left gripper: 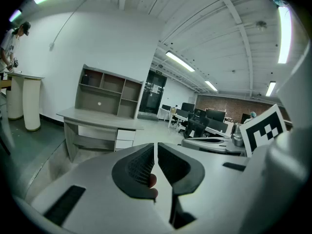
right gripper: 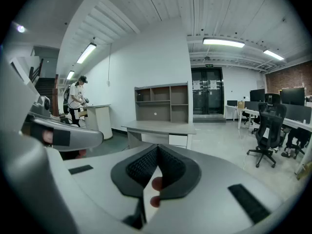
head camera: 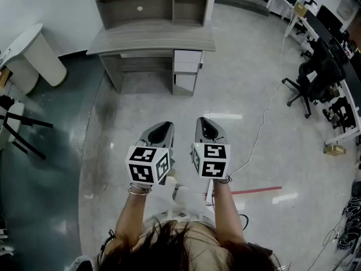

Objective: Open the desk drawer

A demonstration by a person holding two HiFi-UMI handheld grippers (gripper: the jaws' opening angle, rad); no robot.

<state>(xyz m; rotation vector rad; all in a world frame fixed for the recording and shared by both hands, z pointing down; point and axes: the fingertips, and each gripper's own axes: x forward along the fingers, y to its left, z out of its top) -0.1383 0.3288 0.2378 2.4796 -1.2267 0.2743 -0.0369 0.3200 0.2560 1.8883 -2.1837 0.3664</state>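
- Standing on the pale glossy floor, well apart from the grey worktop ahead.
- In the left hand, the left gripper: fingers clenched together, only a thin slit between the ribbed pads, grasping nothing.
- In the right hand, the right gripper: fingers likewise clenched shut and empty.
- Held side by side at about the same height, near each other without touching, both tilted slightly down toward the desk.
- Under the right end of the worktop, a white drawer stack, every drawer front flush and closed, untouched.
- Seen from the left gripper view, the same drawer stack far beyond the closed fingers; from the right gripper view, just above them.
- On the back of the worktop, an open shelf unit.
- Off to the left, a white rounded counter, with a person standing beside it in the right gripper view.
- Off to the right, a black office chair, rows of workstations, and a white cable trailing across the floor.
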